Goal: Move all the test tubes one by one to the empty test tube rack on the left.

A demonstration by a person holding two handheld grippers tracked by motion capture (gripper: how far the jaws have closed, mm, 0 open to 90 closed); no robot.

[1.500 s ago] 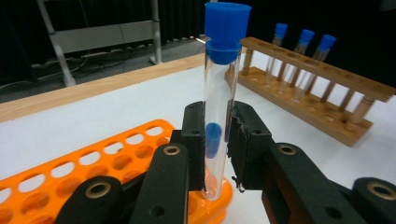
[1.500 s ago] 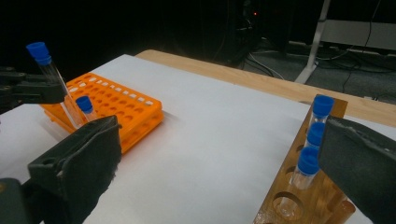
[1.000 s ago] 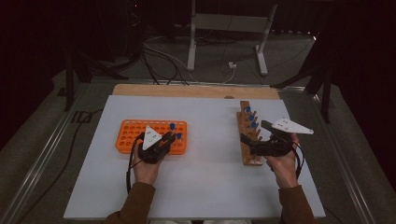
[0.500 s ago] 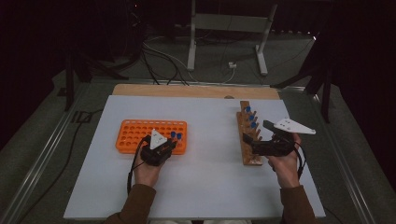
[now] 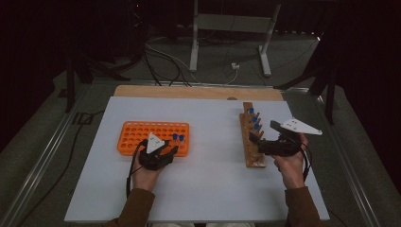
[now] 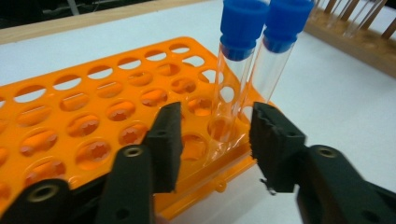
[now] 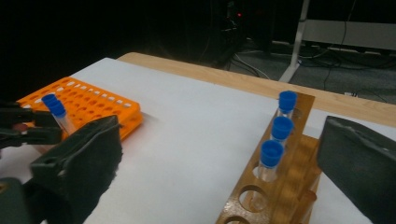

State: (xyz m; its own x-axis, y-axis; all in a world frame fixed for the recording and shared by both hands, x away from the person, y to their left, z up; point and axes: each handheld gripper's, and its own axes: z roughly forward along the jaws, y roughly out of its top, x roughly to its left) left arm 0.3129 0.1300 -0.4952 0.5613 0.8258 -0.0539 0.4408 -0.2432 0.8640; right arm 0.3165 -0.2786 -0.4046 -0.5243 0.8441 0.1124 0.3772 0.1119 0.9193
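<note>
Transfer of capped tubes from a wooden rack (image 5: 252,142) near the right edge of the table (image 5: 208,189) to an orange rack (image 5: 142,135) toward the left edge. 2 clear tubes with blue caps (image 6: 243,28) stand side by side in holes at the orange rack's near right corner. The left gripper (image 6: 215,140) has just been opening: its jaws now stand apart on either side of the nearer tube without pressing it, so the tube is released and rests upright in its hole, probably just seated. The right gripper (image 7: 219,163), jaws spread wide and holding nothing, is poised at the near end of the wooden rack, likely lined up to pick the next of the 3 capped tubes (image 7: 272,154) standing in its row. Empty holes lie nearer the gripper. The tube bottoms are hidden inside both racks, and the right jaw tips are cut off by the frame in the right gripper view. In the high view, the left jaws are hard to make out.
</note>
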